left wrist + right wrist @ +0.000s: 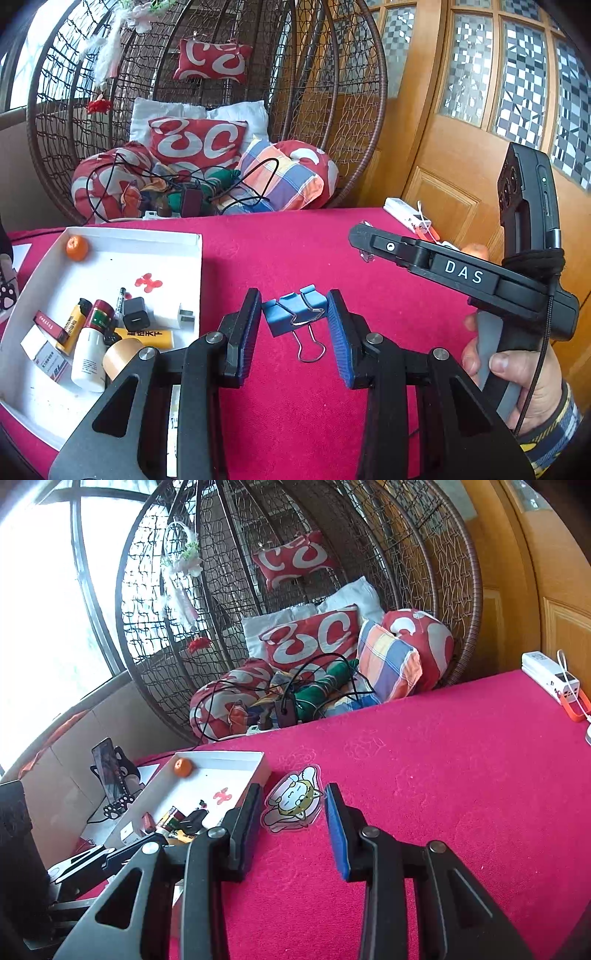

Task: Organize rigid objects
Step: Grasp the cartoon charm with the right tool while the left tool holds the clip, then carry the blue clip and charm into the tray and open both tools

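Two grippers over a red tablecloth [295, 424], each with a small thing between its fingers.

Left gripper [295, 325]: jaws apart, a blue binder clip [293, 314] lying on the cloth between the pads, perhaps touching them at its corners; hard to tell. Right gripper [293, 823]: jaws also apart, framing a flat cartoon cat sticker [293, 803] on the cloth, not touching it. To the left, a white tray [110, 236] holding an orange ball [77, 248], a white bottle [90, 354], a yellow lighter [75, 321] and small boxes.
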